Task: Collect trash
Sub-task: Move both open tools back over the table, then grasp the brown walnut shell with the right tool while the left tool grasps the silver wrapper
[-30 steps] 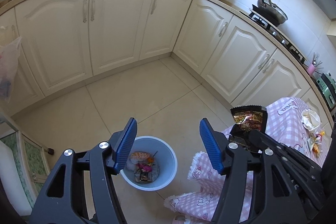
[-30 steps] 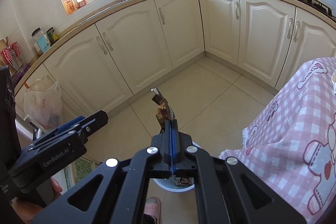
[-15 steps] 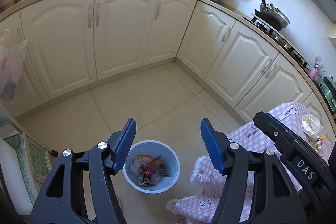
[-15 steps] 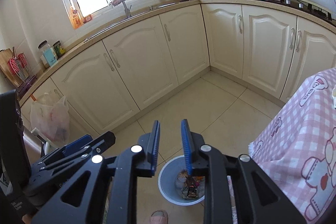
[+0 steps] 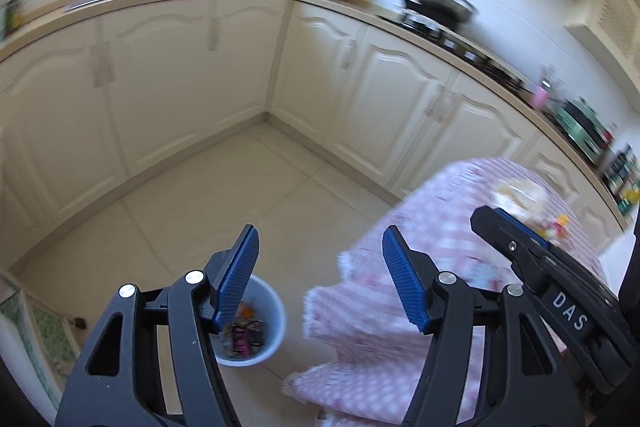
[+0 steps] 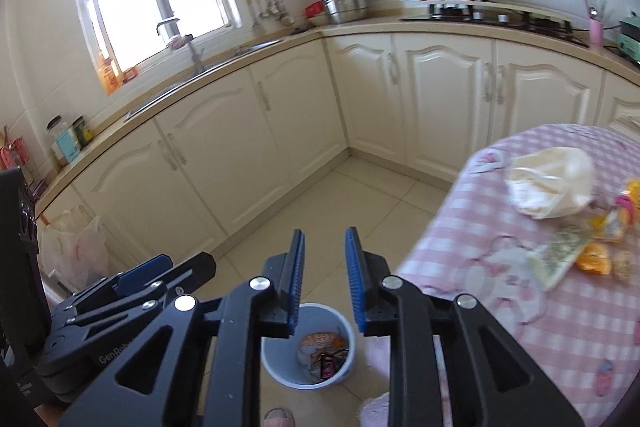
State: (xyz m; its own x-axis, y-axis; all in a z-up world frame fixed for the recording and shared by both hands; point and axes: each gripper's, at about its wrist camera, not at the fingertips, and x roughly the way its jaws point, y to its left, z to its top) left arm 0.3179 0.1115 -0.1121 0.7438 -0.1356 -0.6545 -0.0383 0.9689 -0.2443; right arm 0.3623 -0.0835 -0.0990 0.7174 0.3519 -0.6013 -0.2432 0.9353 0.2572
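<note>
Cream cabinet doors (image 6: 224, 163) line the kitchen, above a pale beige tiled floor (image 5: 192, 203). A light blue bin (image 6: 276, 367) holds wrappers in orange, pink and black. The tablecloth (image 6: 500, 291) is pink-and-white check with cartoon figures. On it lie a crumpled white bag (image 6: 548, 187) and yellow and orange wrappers (image 6: 600, 251), blurred, perhaps snack packets. Both grippers, left (image 5: 320, 279) and right (image 6: 324, 279), are black with ribbed blue pads. A pink cup (image 6: 595, 31) stands on the counter.
</note>
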